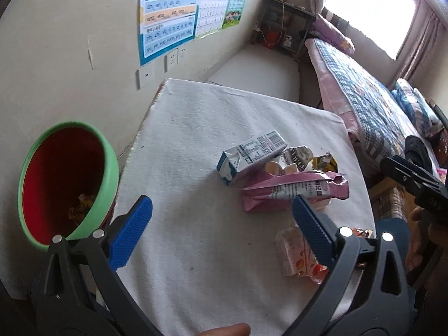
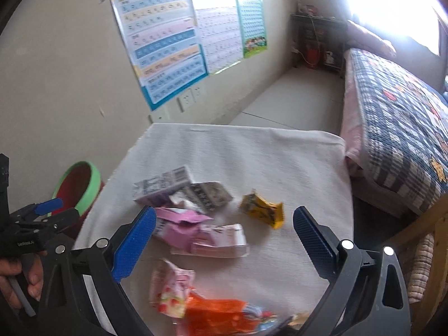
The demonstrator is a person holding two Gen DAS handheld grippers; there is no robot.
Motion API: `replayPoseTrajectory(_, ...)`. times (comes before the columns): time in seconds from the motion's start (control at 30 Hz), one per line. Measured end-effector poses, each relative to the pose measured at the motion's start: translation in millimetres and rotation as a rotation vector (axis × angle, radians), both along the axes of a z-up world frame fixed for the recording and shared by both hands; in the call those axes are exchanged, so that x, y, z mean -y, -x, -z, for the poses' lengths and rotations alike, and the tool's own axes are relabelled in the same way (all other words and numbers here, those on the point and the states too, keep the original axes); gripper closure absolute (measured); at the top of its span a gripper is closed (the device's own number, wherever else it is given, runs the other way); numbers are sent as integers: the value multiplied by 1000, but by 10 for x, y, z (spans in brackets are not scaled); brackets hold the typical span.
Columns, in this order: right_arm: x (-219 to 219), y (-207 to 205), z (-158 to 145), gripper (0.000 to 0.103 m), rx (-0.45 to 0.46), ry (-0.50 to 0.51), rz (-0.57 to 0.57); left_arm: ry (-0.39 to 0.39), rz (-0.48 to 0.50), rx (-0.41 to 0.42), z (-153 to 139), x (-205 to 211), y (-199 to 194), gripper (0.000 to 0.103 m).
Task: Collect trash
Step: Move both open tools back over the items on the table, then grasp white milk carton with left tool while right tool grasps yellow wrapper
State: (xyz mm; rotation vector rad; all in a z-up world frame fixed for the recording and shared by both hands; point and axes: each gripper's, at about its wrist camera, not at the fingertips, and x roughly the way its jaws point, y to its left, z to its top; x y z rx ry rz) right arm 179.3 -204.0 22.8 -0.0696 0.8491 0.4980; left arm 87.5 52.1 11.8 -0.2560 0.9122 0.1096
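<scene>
Trash lies in a loose heap on a white cloth-covered table [image 1: 201,128]. It includes a blue-and-white milk carton [image 1: 250,156], a pink wrapper [image 1: 294,191], a yellow wrapper [image 2: 263,210] and a pale strawberry-print packet [image 1: 294,252]. An orange wrapper [image 2: 218,316] sits nearest in the right wrist view. A green bin with a red inside [image 1: 67,184] stands at the table's left edge, with scraps at its bottom. My left gripper [image 1: 221,226] hangs open over the table near the bin, holding nothing. My right gripper [image 2: 224,240] is open above the pink wrapper [image 2: 182,224], also holding nothing.
A bed with a checked quilt [image 2: 397,117] runs along the right side. Posters [image 2: 168,39] and wall sockets hang on the wall behind the table. A dark shelf [image 1: 282,25] stands in the far corner. A person's hand [image 2: 16,277] holds the left gripper.
</scene>
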Motion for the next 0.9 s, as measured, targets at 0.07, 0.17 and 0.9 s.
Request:
replayPoseTrajectory(0.07, 64, -58, 64, 8, -11, 15, 7, -2, 17, -9, 17, 23, -69, 5)
replayPoseTrajectory(0.17, 114, -148, 177, 8, -34, 44, 10, -11, 45, -31, 55, 37, -196, 5)
replayPoseTrajectory(0.9, -22, -859, 1081, 32, -151, 244, -140, -36, 369, -187, 740, 0, -1161, 6)
